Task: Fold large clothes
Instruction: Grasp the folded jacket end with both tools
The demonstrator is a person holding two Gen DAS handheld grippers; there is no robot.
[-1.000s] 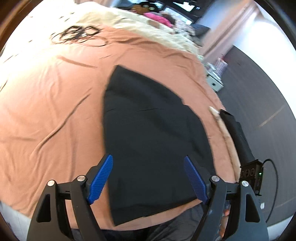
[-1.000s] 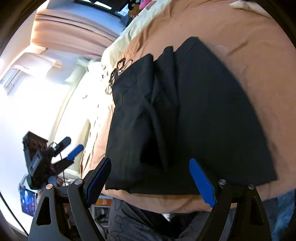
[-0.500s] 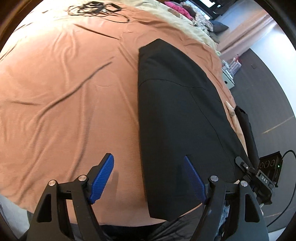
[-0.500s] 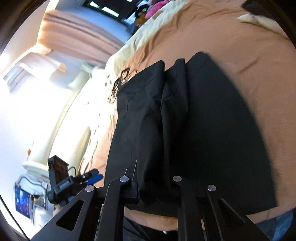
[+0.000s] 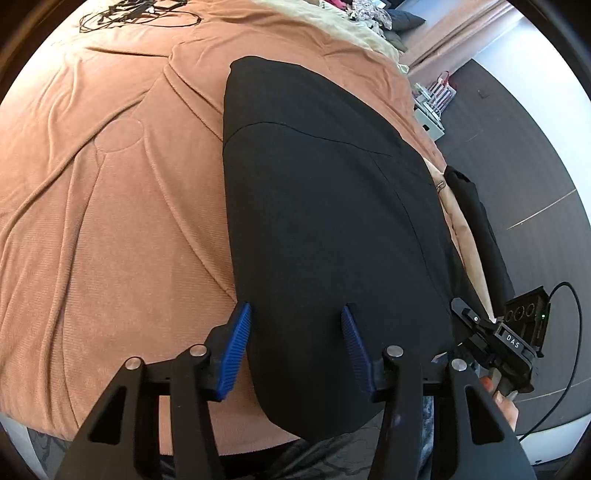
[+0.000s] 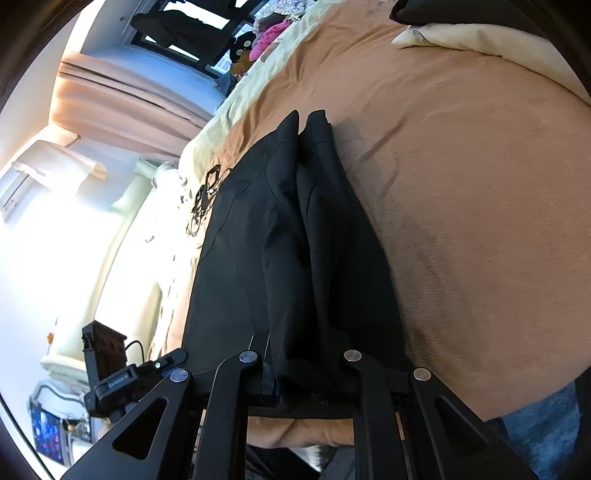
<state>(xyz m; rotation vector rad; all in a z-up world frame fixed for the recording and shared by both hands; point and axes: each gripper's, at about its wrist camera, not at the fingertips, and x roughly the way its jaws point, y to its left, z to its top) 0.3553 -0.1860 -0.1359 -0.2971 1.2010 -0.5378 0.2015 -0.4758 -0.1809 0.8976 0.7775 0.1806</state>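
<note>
The left wrist camera sits just behind the left tongs (image 5: 295, 350) and looks down and forward along the bed (image 5: 110, 221), close above the near end of the black garment (image 5: 325, 221). The right wrist camera sits behind the right tongs (image 6: 306, 376), very near the garment (image 6: 258, 258), and faces along the bed (image 6: 480, 221) toward the window (image 6: 192, 22). The 2 views share the garment, the bedcover and the black cables (image 5: 140, 11) (image 6: 205, 199); each view also shows the other device at its edge.
</note>
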